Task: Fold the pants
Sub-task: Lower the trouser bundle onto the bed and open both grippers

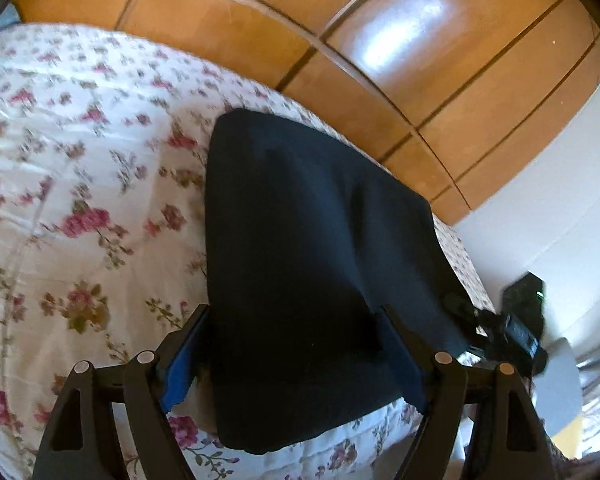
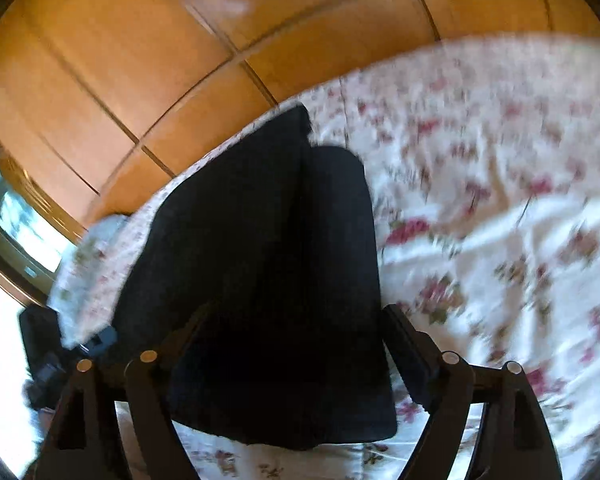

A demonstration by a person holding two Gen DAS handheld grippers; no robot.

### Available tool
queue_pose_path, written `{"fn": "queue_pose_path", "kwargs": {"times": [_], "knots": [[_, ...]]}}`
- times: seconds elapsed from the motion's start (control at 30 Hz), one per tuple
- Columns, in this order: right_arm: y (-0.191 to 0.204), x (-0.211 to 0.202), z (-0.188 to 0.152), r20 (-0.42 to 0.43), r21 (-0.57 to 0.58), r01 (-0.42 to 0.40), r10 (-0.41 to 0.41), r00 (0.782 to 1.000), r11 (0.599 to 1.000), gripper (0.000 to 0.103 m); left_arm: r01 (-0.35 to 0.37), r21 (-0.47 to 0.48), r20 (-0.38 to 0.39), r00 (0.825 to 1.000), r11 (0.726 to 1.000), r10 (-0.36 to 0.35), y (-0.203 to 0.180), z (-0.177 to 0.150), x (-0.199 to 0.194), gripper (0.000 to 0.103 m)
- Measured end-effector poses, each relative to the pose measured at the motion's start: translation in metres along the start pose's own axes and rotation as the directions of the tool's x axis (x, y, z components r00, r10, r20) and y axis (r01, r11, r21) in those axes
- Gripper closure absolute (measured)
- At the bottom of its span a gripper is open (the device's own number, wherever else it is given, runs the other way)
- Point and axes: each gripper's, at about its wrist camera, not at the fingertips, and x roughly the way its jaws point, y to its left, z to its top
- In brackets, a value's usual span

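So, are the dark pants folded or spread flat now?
Folded: the pants form a compact layered block on the floral bedspread, one layer overlapping another.

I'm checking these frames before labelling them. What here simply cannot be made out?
- Both wrist views: whether the fingers pinch the dark pants or only straddle them; cloth covers the tips.
- Right wrist view: floral bedspread detail, lost to motion blur.
- Left wrist view: the right gripper, partly behind the pants.
- Both: fold layers, lost in dark cloth.
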Motion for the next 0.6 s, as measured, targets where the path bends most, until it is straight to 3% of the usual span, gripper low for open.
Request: {"fn": "queue_pose_path", "kwargs": {"times": [0.1, 0.23, 0.37, 0.6], "knots": [[-0.001, 0.004, 0.001, 0.002, 0.002, -0.016, 0.016, 1.0, 1.0, 0.025, 0.017, -0.009, -0.017, 1.0, 1.0, -0.018, 0.0, -0.002, 0.004, 0.024], [0.016, 0.002, -0.001, 0.02, -0.105, 0.026, -0.024, 1.0, 0.994, 0.043, -0.069, 0.102, 0.016, 0.998, 0.992, 0.067, -0.024, -0.005, 0.0, 0.04], [0.027, -0.007, 0.0, 0.061, -0.148, 0.04, -0.031, 0.998, 0.988, 0.051, -0.143, 0.194, 0.083, 0.988, 0.971, 0.129, -0.05, -0.004, -0.009, 0.047], [0.05, -0.022, 0.025, 0.172, -0.256, 0.05, -0.006, 0.985, 0.965, 0.053, -0.212, 0.309, 0.196, 0.968, 0.927, 0.156, -0.087, 0.021, -0.014, 0.049]]}}
